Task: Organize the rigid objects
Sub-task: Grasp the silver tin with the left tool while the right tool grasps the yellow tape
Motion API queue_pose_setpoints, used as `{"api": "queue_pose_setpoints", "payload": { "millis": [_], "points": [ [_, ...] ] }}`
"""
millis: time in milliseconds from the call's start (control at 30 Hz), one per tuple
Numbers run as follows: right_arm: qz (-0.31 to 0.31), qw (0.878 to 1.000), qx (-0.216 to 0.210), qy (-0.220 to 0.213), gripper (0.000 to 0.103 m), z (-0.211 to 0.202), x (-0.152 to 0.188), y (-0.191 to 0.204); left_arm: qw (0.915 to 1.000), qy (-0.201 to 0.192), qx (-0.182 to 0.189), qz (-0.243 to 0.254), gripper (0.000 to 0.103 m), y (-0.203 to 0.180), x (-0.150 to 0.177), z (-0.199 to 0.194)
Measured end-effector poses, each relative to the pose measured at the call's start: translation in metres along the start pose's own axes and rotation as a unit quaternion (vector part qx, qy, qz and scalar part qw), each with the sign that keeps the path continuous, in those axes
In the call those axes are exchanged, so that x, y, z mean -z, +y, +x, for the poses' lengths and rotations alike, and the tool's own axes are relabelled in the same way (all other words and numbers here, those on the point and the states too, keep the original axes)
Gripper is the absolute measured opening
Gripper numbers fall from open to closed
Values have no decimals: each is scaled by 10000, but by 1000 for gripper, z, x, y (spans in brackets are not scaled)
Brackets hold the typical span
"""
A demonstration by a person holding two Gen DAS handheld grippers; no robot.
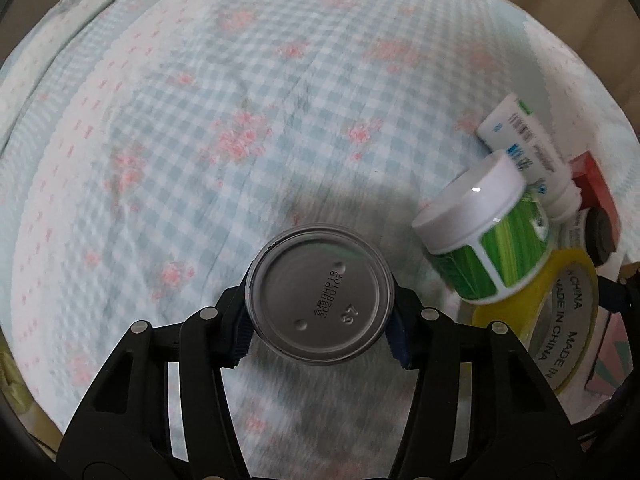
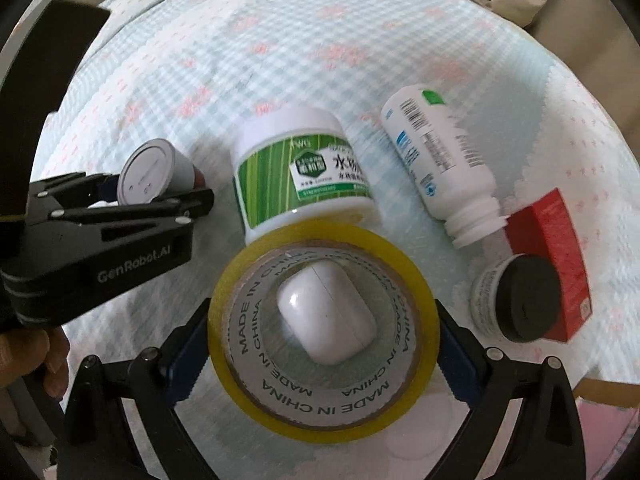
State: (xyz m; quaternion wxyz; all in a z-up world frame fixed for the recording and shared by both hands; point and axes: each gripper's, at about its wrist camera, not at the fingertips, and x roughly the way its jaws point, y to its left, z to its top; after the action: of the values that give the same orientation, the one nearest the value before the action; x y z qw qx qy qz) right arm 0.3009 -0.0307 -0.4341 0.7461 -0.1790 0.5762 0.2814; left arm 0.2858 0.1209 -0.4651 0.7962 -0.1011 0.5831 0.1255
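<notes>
Right gripper (image 2: pixel 324 328) clamping tape (image 2: pixel 320 420) ringed around white case (image 2: pixel 326 312), left gripper (image 1: pixel 318 312) clamping can (image 1: pixel 320 296), green jar (image 2: pixel 304 176) touching tape, bottle (image 2: pixel 440 164) lying on bed (image 1: pixel 200 120)

Your left claw (image 1: pixel 318 330) has the can (image 1: pixel 319 295) between its fingers, above the bed (image 1: pixel 240 100). Your right claw (image 2: pixel 324 344) holds the tape roll (image 2: pixel 322 330); a small case (image 2: pixel 327 312) sits inside its ring. Jar (image 2: pixel 304 172) just behind the roll, touching it. Bottle (image 2: pixel 440 168) lies right of the jar, box (image 2: pixel 550 256) further right, small tub (image 2: pixel 516 298) against the box.
</notes>
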Motion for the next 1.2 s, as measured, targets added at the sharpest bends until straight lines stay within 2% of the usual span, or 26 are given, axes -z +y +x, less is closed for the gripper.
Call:
{"api": "queue_pose_setpoints", "payload": {
  "millis": [267, 500, 633, 800, 933, 1200],
  "points": [
    [403, 9986, 40, -328, 97, -55, 7, -3, 9992, -336, 86, 217, 50, 0, 0, -65],
    [987, 9929, 96, -650, 97, -143, 33, -11, 9952, -693, 205, 654, 50, -16, 2, -150],
    [1239, 9880, 180, -900, 97, -197, 53, -24, 9914, -865, 429, 887, 50, -37, 6, -203],
    [1782, 9767, 228, -1178, 97, -259, 86, -51, 9823, -1004, 876, 1316, 50, -85, 20, -262],
    [2182, 9662, 468, -1293, 97, -303, 119, -84, 9725, -1078, 1195, 1684, 50, -133, 29, -288],
    [2934, 9422, 932, -1323, 97, -361, 200, -159, 9449, -1041, 1951, 2414, 50, -255, 54, -325]
  ]
}}
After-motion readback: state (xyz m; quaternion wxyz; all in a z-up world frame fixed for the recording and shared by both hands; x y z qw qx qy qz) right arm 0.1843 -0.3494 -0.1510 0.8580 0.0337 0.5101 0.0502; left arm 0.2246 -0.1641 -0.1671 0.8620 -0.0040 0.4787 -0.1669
